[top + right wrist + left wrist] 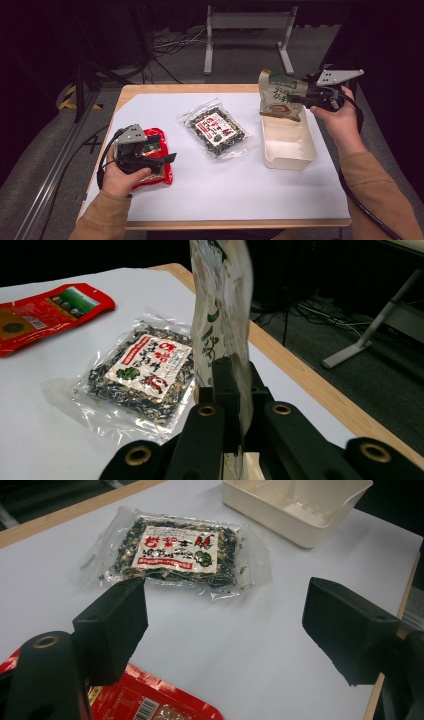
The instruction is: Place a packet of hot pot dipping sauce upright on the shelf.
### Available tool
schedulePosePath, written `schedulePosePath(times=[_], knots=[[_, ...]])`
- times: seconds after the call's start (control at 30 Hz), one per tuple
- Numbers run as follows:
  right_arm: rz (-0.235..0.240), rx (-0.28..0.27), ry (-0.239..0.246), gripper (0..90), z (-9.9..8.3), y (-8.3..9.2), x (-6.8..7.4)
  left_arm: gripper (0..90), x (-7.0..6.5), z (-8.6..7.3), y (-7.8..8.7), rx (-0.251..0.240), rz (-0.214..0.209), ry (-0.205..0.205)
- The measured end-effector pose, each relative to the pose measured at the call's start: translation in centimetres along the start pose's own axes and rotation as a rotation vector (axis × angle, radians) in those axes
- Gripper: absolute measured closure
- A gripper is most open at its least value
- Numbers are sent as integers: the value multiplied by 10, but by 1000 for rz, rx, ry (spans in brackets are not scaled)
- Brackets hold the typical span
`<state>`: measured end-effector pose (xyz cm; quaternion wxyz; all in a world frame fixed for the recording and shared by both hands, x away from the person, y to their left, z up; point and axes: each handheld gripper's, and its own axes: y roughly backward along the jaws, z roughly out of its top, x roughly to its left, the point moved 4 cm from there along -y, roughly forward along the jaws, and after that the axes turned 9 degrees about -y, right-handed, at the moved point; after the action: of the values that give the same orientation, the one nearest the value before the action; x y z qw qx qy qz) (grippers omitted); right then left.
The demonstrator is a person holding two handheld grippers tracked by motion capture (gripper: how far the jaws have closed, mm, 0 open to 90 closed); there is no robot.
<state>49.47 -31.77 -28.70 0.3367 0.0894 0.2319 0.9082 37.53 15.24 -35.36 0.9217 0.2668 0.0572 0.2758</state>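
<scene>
My right gripper (295,99) is shut on a green-and-tan snack pouch (278,95) and holds it upright above the far end of the cream box (300,155). In the right gripper view the pouch (220,310) stands edge-on, pinched between the two black jaws. My left gripper (162,150) is open, low over the red packet (165,176) at the table's left. The left gripper view has its jaws wide apart with nothing between them, the red packet (150,700) just below. A clear bag of dark dried food with a red-and-white label (217,129) lies flat mid-table.
White paper (210,190) covers the wooden table. The cream box (300,510) is open-topped and looks empty. Beyond the far table edge are a grey metal stand (247,30) and loose cables on the floor.
</scene>
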Motion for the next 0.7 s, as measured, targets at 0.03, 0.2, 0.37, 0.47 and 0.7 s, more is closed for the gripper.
schedulePosePath(times=[0.03, 0.2, 0.37, 0.47, 0.7], knots=[[-3, -5, -2, 891, 0, 0, -2, 187, 1, 0, 0, -1, -1, 0], [-19, -32, -14, 891, 0, -1, -17, 187, 3, -2, 0, 2, 2, 3], [-32, -41, -7, 891, -1, -3, -27, 187, 5, -3, -1, 11, 3, 1], [-49, -43, -10, 891, -4, -6, -34, 187, 5, -3, -2, 8, 0, 7], [-61, -40, -11, 891, -9, -13, -45, 201, 5, -4, -3, 15, -6, 17]])
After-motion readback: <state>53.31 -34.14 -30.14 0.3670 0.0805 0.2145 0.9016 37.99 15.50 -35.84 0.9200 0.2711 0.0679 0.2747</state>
